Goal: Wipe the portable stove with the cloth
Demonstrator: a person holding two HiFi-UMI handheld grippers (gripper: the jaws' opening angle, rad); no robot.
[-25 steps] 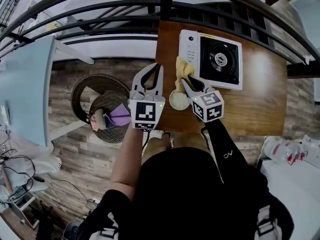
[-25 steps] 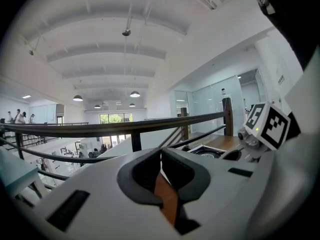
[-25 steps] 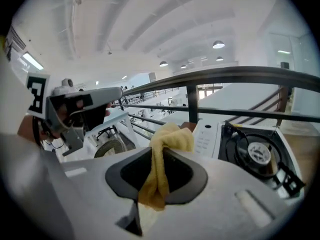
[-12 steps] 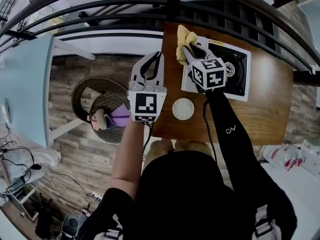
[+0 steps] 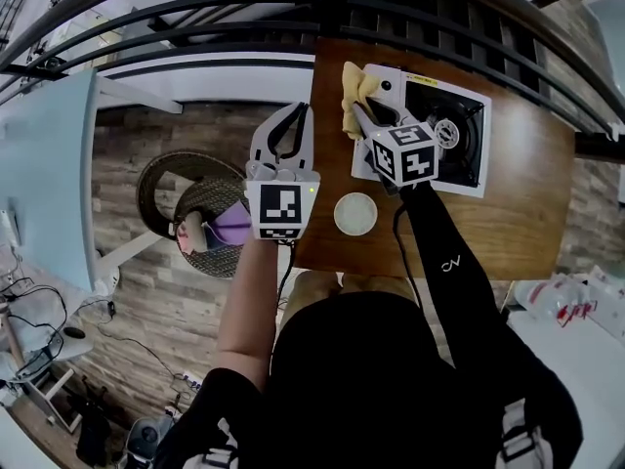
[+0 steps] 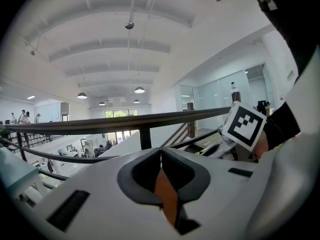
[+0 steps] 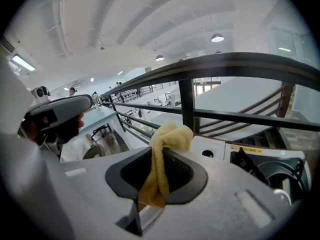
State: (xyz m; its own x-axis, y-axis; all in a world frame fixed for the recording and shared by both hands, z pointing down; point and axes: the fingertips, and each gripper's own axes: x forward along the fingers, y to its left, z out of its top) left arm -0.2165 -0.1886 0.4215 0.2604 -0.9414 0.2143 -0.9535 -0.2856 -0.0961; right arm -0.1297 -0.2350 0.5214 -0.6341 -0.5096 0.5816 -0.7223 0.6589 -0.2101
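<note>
A white portable stove [image 5: 459, 169] with a black burner lies on the brown table [image 5: 518, 223], near its far edge; it also shows at lower right as the stove [image 7: 220, 151] in the right gripper view. My right gripper [image 5: 359, 113] is shut on a yellow cloth [image 5: 354, 94] over the stove's left control panel. The cloth [image 7: 162, 159] is pinched between the jaws and bunches up above them. My left gripper [image 5: 301, 115] hangs left of the table edge, its jaws closed together [image 6: 161, 151] with nothing in them.
A round white lid or dish [image 5: 355, 213] lies on the table near its front edge. A black metal railing [image 5: 322, 8] runs just past the stove. Left of the table, a wicker basket [image 5: 200, 213] with purple contents stands on the wooden floor.
My right gripper carried the cloth from beside the white dish up to the stove's left side, then settled slightly lower. The left gripper barely moved.
</note>
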